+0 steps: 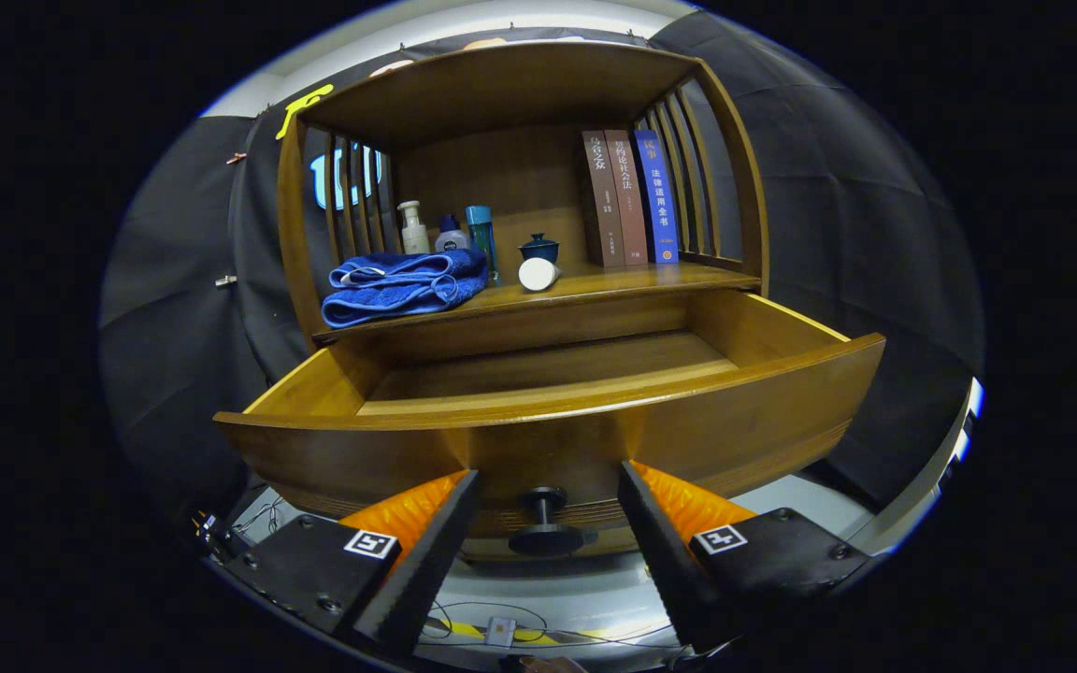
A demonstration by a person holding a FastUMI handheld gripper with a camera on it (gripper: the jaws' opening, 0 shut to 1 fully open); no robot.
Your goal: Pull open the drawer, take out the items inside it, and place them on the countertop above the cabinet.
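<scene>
The wooden drawer (548, 411) stands pulled out of the cabinet, and its visible floor looks bare. Its dark round knob (546, 523) sits between my fingers, which stand apart on either side without touching it. My gripper (548, 481) is open, just in front of the drawer's front panel. On the countertop (632, 280) above lie a folded blue towel (403, 283), a white cup on its side (537, 273) and a dark blue lidded teacup (538, 248).
Three bottles (445, 234) stand at the back left of the countertop and three books (630, 196) lean at the back right. Slatted wooden sides and a top board enclose the shelf. Cables lie on the pale floor (501, 631) below the fingers.
</scene>
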